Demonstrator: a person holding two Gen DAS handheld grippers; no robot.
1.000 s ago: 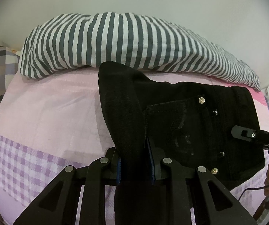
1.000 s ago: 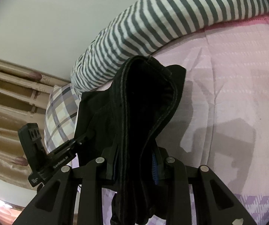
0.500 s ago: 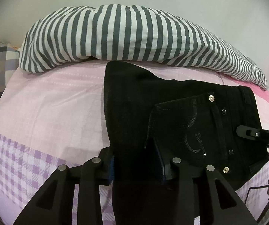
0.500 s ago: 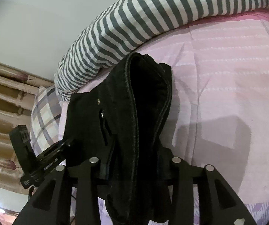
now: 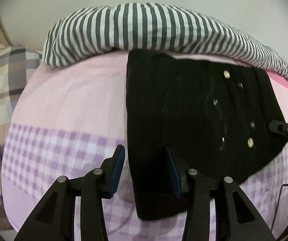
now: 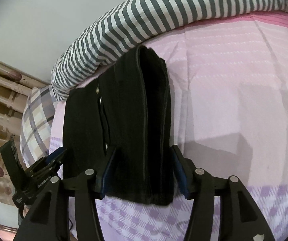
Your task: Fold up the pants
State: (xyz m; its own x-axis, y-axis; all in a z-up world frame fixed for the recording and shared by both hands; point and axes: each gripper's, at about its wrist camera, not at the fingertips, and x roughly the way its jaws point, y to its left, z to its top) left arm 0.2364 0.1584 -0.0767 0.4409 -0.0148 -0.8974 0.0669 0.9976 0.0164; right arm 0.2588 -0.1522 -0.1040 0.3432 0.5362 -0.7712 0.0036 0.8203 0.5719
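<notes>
On the pink sheet (image 5: 67, 100), the folded pants (image 5: 194, 120) are lying lengthwise toward the striped duvet (image 5: 154, 28), while left gripper (image 5: 144, 168) and right gripper (image 6: 144, 172) are both standing wide.

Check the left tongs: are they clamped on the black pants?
Apart. The left wrist view shows the left tongs open, with bedsheet visible between the left pad and the black pants edge.

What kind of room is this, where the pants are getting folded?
Most likely a bedroom. The black pants lie on a bed with a pink and purple checked sheet, a striped pillow sits by the wall, and a plaid pillow lies beside it.
</notes>
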